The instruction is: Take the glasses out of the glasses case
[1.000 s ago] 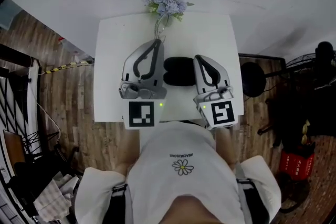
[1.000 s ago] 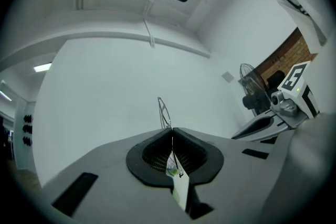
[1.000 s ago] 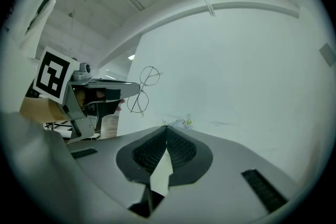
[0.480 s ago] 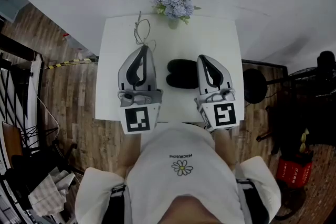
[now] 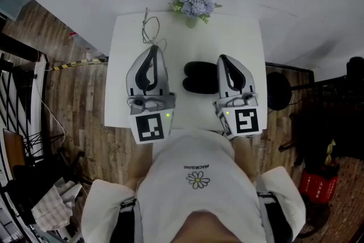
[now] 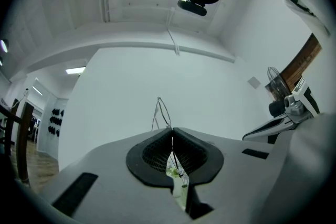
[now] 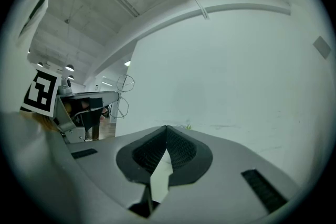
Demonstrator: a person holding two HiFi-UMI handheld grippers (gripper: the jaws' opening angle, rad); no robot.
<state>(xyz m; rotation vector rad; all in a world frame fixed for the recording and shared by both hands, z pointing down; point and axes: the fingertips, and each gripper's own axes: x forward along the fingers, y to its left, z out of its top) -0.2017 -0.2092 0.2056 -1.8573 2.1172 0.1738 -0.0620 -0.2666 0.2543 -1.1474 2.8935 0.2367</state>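
Observation:
A black glasses case (image 5: 200, 77) lies open on the white table (image 5: 242, 37), between my two grippers. My left gripper (image 5: 152, 47) is left of the case and is shut on thin wire-framed glasses (image 5: 149, 27), which stick out past its tip toward the table's far left. In the left gripper view the jaws (image 6: 171, 129) meet on a wire arm, and the frame's loop (image 6: 162, 112) rises above them. My right gripper (image 5: 222, 57) is shut on nothing and lies beside the case's right end. Its closed tips (image 7: 166, 127) show in the right gripper view, with the glasses (image 7: 125, 85) at the left.
A small vase of pale blue flowers (image 5: 193, 1) stands at the table's far edge, right of the held glasses. A black round stool (image 5: 277, 90) stands off the table's right side on the wooden floor. The person's white shirt (image 5: 199, 179) fills the near side.
The left gripper has swung left with the glasses, from near the flower stem to the table's far left, and rolled a little. The right gripper has kept still.

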